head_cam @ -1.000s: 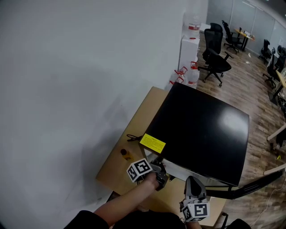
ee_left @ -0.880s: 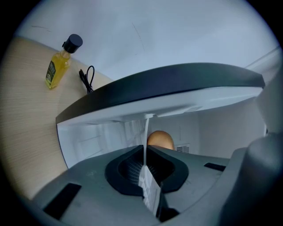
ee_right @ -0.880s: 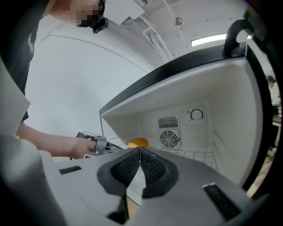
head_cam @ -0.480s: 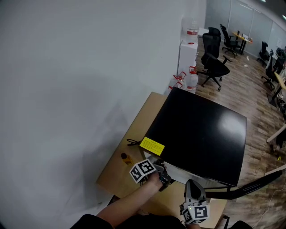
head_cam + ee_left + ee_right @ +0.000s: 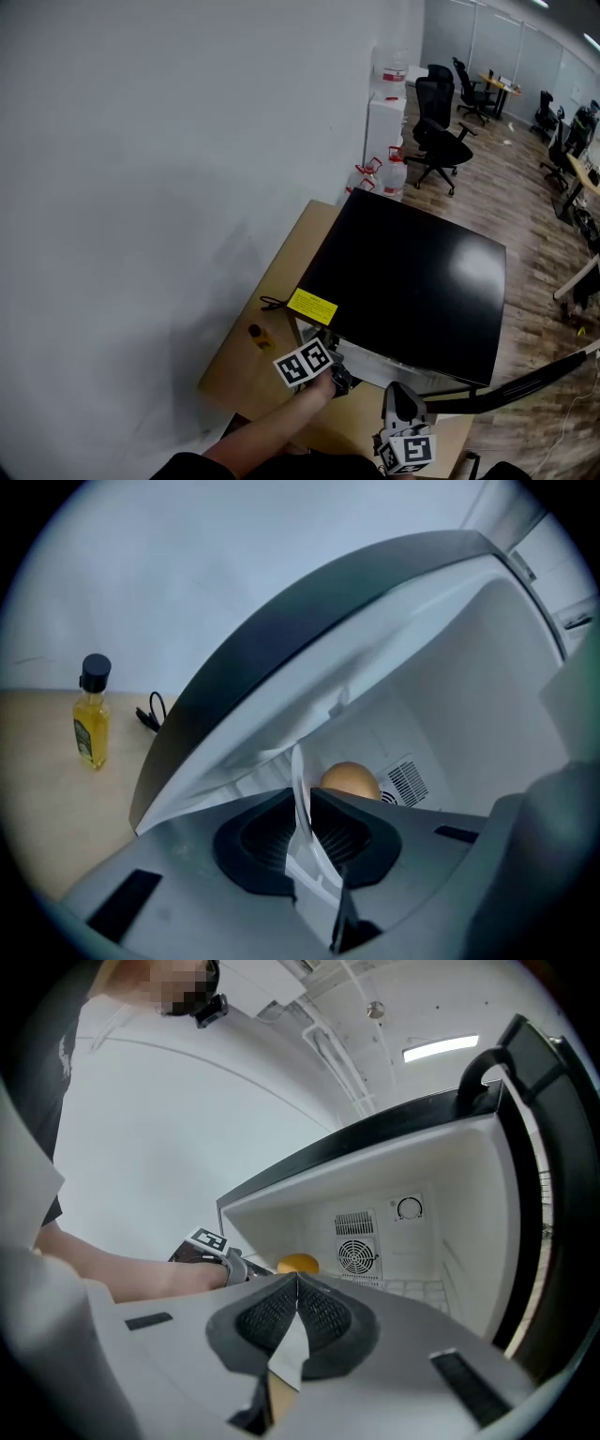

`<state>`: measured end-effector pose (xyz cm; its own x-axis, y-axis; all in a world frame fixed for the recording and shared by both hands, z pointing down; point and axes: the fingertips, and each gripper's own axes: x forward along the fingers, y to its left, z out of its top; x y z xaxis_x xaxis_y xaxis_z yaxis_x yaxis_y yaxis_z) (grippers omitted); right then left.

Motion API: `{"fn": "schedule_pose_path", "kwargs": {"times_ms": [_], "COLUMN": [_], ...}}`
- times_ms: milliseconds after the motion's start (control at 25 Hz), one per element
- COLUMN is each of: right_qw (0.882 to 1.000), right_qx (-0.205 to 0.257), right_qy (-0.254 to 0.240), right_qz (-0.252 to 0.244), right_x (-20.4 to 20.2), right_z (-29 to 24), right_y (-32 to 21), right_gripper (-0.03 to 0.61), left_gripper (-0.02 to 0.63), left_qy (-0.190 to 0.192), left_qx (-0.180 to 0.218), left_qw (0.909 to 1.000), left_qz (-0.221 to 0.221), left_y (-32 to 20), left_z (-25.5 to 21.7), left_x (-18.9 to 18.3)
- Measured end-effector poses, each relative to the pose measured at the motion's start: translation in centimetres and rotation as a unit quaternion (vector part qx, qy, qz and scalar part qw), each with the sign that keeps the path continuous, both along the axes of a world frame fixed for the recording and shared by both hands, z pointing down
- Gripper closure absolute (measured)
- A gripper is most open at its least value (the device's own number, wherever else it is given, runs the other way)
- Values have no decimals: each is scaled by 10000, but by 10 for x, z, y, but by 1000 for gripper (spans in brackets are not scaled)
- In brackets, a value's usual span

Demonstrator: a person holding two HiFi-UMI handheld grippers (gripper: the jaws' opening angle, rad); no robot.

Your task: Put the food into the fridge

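A small black fridge (image 5: 403,272) stands on a wooden table (image 5: 242,367) with its door (image 5: 553,1194) swung open to the right. One round orange-brown food item (image 5: 298,1263) lies at the back of the white interior, also seen in the left gripper view (image 5: 349,780). My left gripper (image 5: 341,380) is at the left edge of the opening. Its pads (image 5: 302,803) are all but closed, and a thin white strip that I cannot identify shows between them. My right gripper (image 5: 397,388) is just in front of the opening, level, shut on nothing (image 5: 296,1283).
A small bottle of yellow oil (image 5: 91,726) with a black cap stands on the table left of the fridge (image 5: 259,336), next to a black cable (image 5: 150,712). A yellow label (image 5: 312,306) marks the fridge top. Office chairs (image 5: 441,141) and water jugs (image 5: 394,173) stand behind.
My left gripper has rolled about its own axis, so its marker cube now faces more upward. It has stayed at the fridge opening. The right gripper has not moved.
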<state>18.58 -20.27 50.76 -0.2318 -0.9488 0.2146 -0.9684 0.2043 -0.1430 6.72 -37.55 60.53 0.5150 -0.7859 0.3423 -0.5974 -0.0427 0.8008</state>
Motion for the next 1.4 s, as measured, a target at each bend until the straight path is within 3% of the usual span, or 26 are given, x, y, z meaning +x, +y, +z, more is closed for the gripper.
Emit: {"fn": "schedule_pose_path", "kwargs": {"times_ms": [160,400,560,800,1040,1240,1400], "right_qw": [9999,9999,10000,10000,9999,9999,9999], "right_qx": [-57,-84,-34,-19,0,18,36], "right_qy": [-67,-58,-56,-54,-41,-20,-28], "right_qz": [67,69,57,63,110,130,117], "right_x": [1,3,1,1,5,5,-2], "right_z": [2,7,3,0,1,1,-3], "right_y": [3,4,3,5,9,14,24], "right_gripper": [518,518,518,518,518,518,518], "left_gripper": [586,575,506,477,448,374,365], "left_qy": [-240,-479,-721,-1254,-1420,-1702,-1990], "left_qx": [267,314,481,504,658,891,1141], "left_qw": [9993,9983,9962,9905,9872,9800,9709], "left_qz": [108,83,111,245,295,521,692], "left_y": [-9,-9,-7,-5,-2,4,5], "left_z": [-2,0,-5,-2,-2,-3,-1], "left_x": [-1,0,1,4,4,9,12]}}
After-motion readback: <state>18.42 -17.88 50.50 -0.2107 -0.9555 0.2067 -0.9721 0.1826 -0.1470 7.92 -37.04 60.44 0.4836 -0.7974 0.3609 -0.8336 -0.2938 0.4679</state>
